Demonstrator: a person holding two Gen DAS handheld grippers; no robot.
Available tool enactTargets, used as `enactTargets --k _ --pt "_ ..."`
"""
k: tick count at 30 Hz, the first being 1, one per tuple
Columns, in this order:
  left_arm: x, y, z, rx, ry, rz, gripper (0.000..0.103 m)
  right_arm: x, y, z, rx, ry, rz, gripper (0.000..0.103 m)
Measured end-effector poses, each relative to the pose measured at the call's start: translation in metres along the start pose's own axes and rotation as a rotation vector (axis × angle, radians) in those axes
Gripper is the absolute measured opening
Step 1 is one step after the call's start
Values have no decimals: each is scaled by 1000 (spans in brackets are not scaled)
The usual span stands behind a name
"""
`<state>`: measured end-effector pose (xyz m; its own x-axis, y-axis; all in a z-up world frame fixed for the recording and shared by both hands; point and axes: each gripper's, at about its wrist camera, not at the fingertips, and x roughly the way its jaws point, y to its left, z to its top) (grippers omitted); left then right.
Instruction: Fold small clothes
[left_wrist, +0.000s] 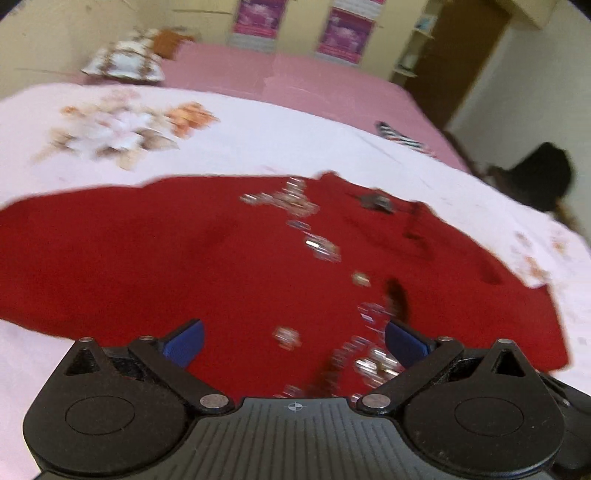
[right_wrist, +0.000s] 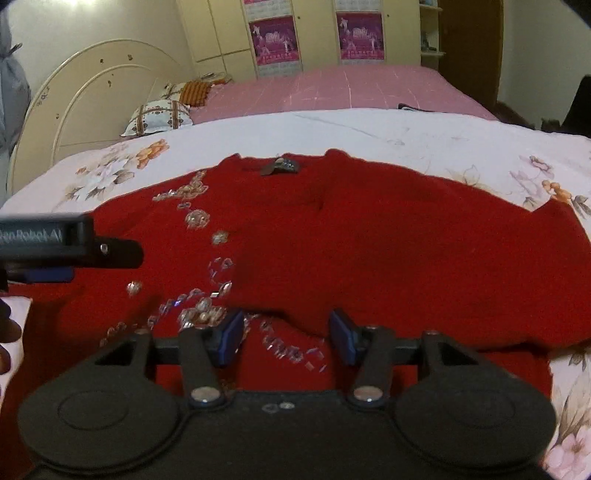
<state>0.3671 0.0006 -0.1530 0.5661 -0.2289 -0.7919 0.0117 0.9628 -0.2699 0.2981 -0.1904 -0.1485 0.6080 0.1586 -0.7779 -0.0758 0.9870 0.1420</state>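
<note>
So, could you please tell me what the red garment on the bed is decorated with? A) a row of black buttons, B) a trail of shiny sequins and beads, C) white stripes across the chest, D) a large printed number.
B: the red garment, spread flat on the floral bedsheet, carries a trail of shiny sequins and beads running down one side of its front; no stripes, number or buttons show.

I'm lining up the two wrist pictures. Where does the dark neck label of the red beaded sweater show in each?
Left wrist: the dark neck label lies right of centre, near the red beaded sweater's far edge.
Right wrist: the label sits centre-left at the sweater's top edge.
Shared landmark: the two pink posters on the far cupboards.
</note>
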Motion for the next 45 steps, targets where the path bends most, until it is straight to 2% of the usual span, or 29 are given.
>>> enactTargets --k 3,5,7,8,9,10,13,16,18,19,20,24,28,33,36,37,38,40,42,45 --pt "9 -15 -7 35 22 -98 103 -21 -10 1 22 -49 -3 52" --pt "16 -28 -10 42 31 -158 103 -37 -33 2 46 -78 -52 57" --pt "25 -44 -13 42 43 -193 102 -50 -54 -1 65 -96 -97 58" --pt "31 -51 -13 36 53 -202 94 -55 -64 -4 71 -102 -131 58" --pt "38 -56 -14 23 61 -214 80 -58 -73 -7 76 -105 -153 58" --pt "46 -60 -14 11 76 -221 57 -61 -82 -11 82 -106 -176 58" --pt "57 -68 -13 -10 36 -206 54 -64 -104 -23 125 -104 -229 58" --pt "58 -80 -14 29 -13 -171 54 -67 -123 -38 179 -103 -252 59" --pt "58 -84 -16 44 -40 -169 22 -70 -131 -47 191 -103 -262 59" --pt "58 -84 -17 38 -48 -139 9 -71 -136 -52 197 -102 -268 59" --pt "58 -81 -17 24 -59 -139 6 -68 -139 -54 204 -101 -272 59" --pt "41 -66 -13 -9 -118 -174 3 -64 -149 -53 213 -97 -302 60" --pt "4 -35 7 -80 -206 -184 3 -59 -158 -50 243 -101 -329 62" --pt "-31 17 23 -121 -277 -108 3 -52 -160 -44 263 -100 -301 62" --pt "-30 45 18 -132 -255 -32 3 -46 -152 -39 253 -101 -267 59" --pt "-26 52 15 -140 -232 -18 3 -43 -148 -38 241 -97 -258 53" --pt "-20 57 12 -141 -205 -5 3 -40 -145 -37 231 -92 -249 36" --pt "-5 62 2 -118 -161 37 3 -33 -138 -36 208 -73 -225 14" --pt "10 68 -9 -115 -118 65 3 -31 -134 -37 184 -79 -252 10" --pt "6 66 -12 -103 -127 76 4 -34 -144 -41 213 -78 -283 9"
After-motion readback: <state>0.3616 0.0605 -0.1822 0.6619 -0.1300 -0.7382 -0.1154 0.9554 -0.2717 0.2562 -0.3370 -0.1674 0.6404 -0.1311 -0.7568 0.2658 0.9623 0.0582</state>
